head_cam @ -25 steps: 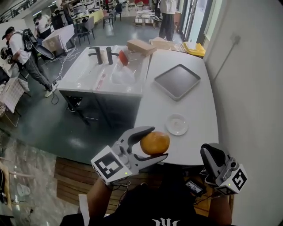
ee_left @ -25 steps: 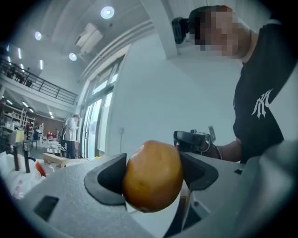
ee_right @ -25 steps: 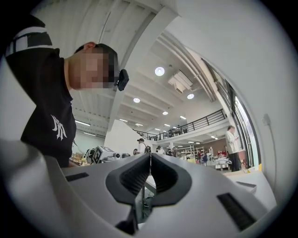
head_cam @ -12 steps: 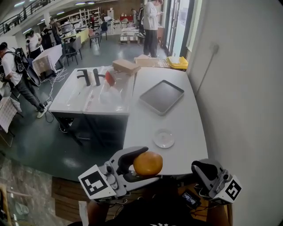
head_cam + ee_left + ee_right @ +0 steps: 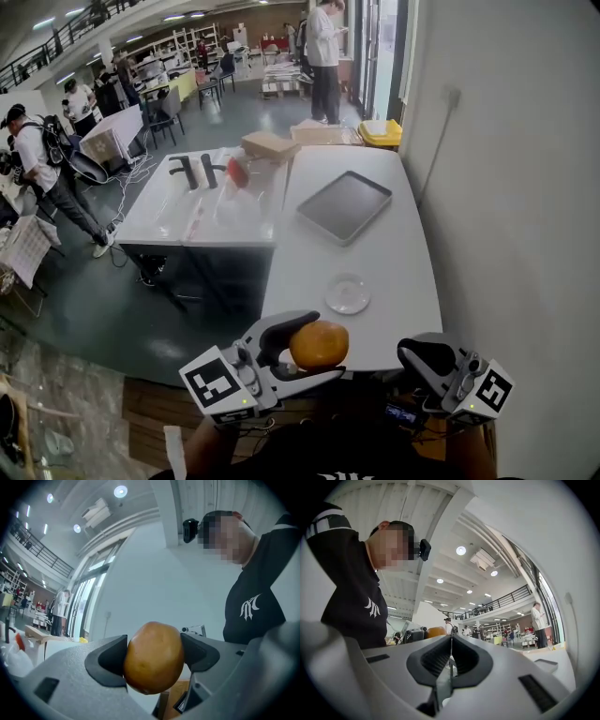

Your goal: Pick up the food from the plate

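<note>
Two dark pads (image 5: 108,658) of the left gripper (image 5: 309,349) are clamping a smooth, rounded, orange-brown food item (image 5: 153,657), holding it just off the glossy white table's (image 5: 403,253) near edge, apart from the small round plate (image 5: 348,293). Right gripper (image 5: 451,660) is pressing its ribbed jaws together, gripping nothing.

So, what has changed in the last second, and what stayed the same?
Little. The left gripper, shut on the orange-brown food, dropped slightly toward the person, though the head camera also shifted. Nothing was grasped or released. The plate stays empty, the right gripper shut.
</note>
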Motion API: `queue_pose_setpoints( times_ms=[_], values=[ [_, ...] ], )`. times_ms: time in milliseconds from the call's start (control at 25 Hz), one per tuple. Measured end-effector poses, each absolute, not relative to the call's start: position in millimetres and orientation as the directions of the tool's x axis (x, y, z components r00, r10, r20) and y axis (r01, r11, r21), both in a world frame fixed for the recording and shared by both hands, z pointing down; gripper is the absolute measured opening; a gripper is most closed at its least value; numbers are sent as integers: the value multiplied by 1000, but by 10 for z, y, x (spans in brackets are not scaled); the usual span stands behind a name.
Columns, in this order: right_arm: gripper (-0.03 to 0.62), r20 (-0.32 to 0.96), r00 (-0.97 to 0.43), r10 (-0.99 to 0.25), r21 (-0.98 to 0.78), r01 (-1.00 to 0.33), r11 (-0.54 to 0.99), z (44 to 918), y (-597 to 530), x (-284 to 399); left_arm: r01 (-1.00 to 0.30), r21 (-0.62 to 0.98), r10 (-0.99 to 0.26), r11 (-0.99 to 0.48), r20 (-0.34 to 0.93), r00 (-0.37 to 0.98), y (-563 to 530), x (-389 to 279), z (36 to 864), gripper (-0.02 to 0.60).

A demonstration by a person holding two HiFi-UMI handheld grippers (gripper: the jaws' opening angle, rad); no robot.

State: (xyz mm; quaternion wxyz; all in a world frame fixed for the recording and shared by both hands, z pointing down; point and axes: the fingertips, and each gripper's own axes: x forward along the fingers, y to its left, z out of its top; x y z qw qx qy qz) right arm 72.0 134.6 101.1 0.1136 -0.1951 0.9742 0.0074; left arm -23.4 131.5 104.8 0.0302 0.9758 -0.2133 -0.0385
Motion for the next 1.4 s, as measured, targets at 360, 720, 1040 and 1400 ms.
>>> queue_pose_setpoints(
  times_ms=[360,720,1040,1400],
  values=[
    [3,-244,-900,-361,-27,-366,930,1039,1339,825,-422,128,-432,-897,-58,900,1318,-62,1152,364],
    [2,-214,-926,-312,-13,-317,948,1137,1507,808,-401,145,-410,-905,-39,911,1384,84,1208,364],
    [3,-219,-919,-328,-23,-332,943,1146,1537,867,-377,162,-386,-912,-30,922,1472,188,1237,364],
    [3,-212,-925,-316,-10,-321,947,1152,1489,836,-394,154,-403,-906,-32,914,1441,184,1222,364]
  ],
)
